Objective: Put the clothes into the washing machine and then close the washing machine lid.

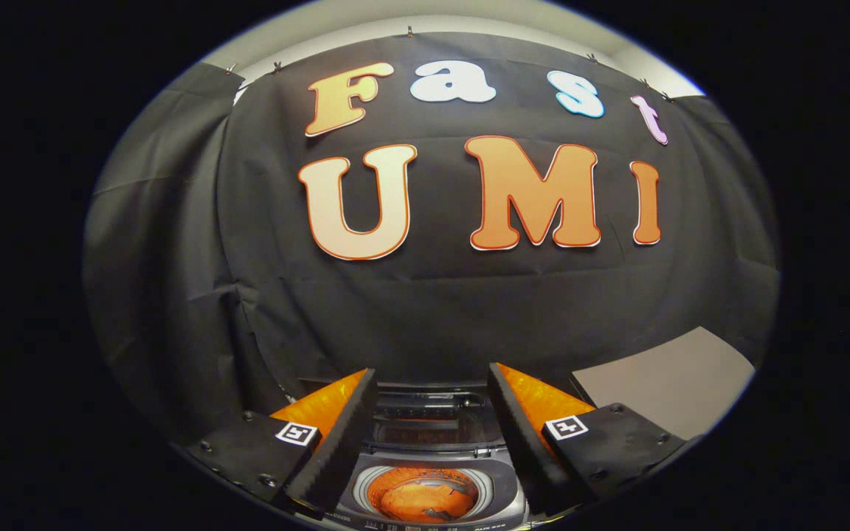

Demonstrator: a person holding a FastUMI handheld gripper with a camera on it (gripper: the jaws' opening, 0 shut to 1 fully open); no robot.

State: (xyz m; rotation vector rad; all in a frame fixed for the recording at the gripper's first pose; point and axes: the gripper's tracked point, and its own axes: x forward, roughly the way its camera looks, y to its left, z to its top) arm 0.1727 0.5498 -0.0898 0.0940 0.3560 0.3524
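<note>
A small grey top-loading washing machine (502,495) stands below and between my fingers. Its lid (425,413) is swung up at the back, leaving the round drum open. An orange garment (421,500) lies inside the drum. My gripper (432,387) is held above the machine, open, with nothing between its two orange fingers (322,405) and their black pads. The fingertips frame the raised lid.
A grey table surface (672,380) shows to the right beyond the right finger. The black cloth wall stands close behind the machine.
</note>
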